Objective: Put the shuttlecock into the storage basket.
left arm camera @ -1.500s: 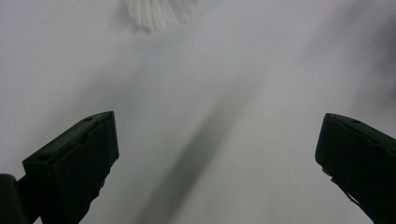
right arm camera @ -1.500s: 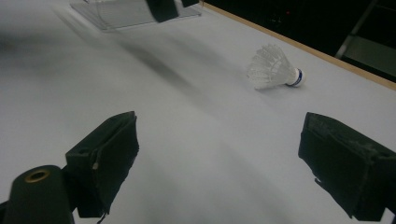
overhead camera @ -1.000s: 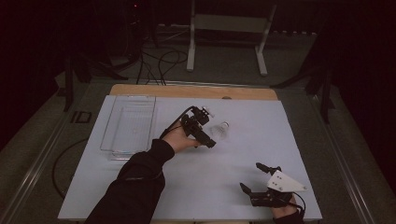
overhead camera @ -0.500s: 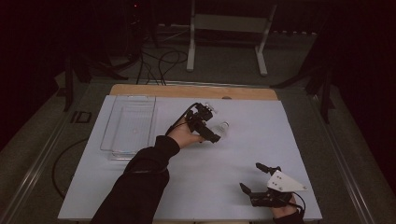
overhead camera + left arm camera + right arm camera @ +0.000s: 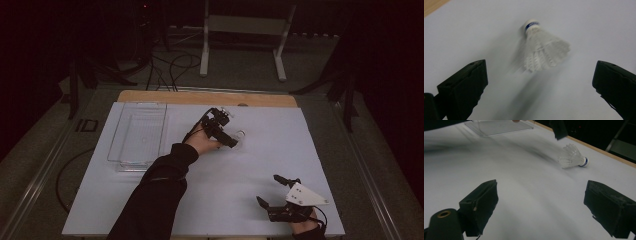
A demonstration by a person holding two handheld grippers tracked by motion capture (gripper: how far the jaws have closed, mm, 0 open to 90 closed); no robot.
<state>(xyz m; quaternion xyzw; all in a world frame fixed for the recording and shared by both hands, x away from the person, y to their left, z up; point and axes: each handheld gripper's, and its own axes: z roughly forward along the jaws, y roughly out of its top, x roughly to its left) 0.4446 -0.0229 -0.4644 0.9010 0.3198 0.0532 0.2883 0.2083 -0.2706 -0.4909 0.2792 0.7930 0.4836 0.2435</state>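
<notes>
A white shuttlecock (image 5: 240, 135) with a blue band at its cork lies on its side on the white table sheet (image 5: 210, 200). My left gripper (image 5: 233, 142) hovers just left of it, jaws open. In the left gripper view the shuttlecock (image 5: 544, 48) lies ahead between the wide-apart jaws, untouched. My right gripper (image 5: 274, 192) rests open near the front right edge with nothing between its jaws. In the right gripper view the shuttlecock (image 5: 572, 157) lies far off, with a jaw of the left gripper (image 5: 558, 128) above it.
A clear plastic tray (image 5: 137, 135) sits at the left of the sheet, also seen as a tray (image 5: 499, 126) in the right gripper view. A wooden table edge (image 5: 205, 97) runs along the back. A metal stand (image 5: 242, 45) and cables lie on the floor beyond.
My left gripper has moved to the right, closer to the shuttlecock. The right gripper has stayed still.
</notes>
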